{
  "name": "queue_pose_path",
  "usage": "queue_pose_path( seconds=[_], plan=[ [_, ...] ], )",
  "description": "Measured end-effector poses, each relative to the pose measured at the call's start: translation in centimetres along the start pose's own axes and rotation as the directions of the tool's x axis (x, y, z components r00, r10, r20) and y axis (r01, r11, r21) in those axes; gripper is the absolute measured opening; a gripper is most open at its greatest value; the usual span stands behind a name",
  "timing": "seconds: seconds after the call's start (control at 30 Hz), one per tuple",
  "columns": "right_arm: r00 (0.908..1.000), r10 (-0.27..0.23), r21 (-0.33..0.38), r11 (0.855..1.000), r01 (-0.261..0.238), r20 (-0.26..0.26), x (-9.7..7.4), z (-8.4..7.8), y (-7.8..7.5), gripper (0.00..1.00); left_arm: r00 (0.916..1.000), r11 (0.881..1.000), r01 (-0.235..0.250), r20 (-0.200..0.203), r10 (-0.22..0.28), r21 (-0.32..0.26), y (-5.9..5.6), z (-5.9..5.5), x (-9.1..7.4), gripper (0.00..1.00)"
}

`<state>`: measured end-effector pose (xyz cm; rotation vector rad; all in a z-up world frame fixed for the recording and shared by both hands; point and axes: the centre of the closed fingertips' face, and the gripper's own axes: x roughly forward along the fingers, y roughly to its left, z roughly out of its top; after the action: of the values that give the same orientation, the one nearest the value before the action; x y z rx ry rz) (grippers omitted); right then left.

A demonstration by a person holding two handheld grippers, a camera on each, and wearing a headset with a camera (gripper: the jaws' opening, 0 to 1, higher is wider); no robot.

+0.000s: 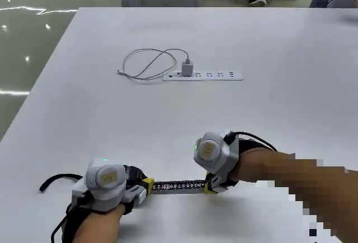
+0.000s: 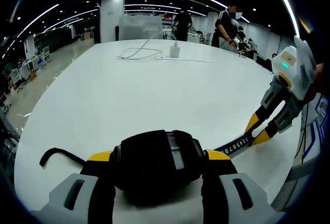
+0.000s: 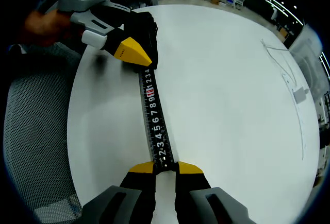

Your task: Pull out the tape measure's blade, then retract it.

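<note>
Pinching blade (image 3: 153, 116), right gripper (image 3: 165, 168), numerals legible in its view; left gripper (image 2: 158, 155) clamps black case (image 2: 154, 177).

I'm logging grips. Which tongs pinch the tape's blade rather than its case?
The right tongs, shut on the blade at its pulled-out end; the left tongs clamp the black case instead.

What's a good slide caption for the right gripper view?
Right gripper pinches the end of the tape blade, extended from the black case held in the left gripper.
</note>
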<state>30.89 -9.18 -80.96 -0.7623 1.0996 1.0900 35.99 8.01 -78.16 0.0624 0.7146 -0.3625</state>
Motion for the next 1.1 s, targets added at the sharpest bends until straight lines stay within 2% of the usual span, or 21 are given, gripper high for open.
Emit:
queue_pose_path(
  seconds=[0.57, 1.1],
  plan=[
    [1.0, 0.0, -0.004, 1.0, 0.0, 0.01, 0.2, 0.7, 0.1, 0.09, 1.0, 1.0, -0.002, -0.002, 0.002, 0.0, 0.0, 0.0, 0.0, 0.64],
    [0.9992, 0.009, -0.004, 1.0, -0.009, 0.04, 0.5, 1.4, 0.2, 0.09, 1.0, 1.0, -0.003, -0.001, 0.003, -0.001, 0.0, 0.0, 0.0, 0.64]
  ],
)
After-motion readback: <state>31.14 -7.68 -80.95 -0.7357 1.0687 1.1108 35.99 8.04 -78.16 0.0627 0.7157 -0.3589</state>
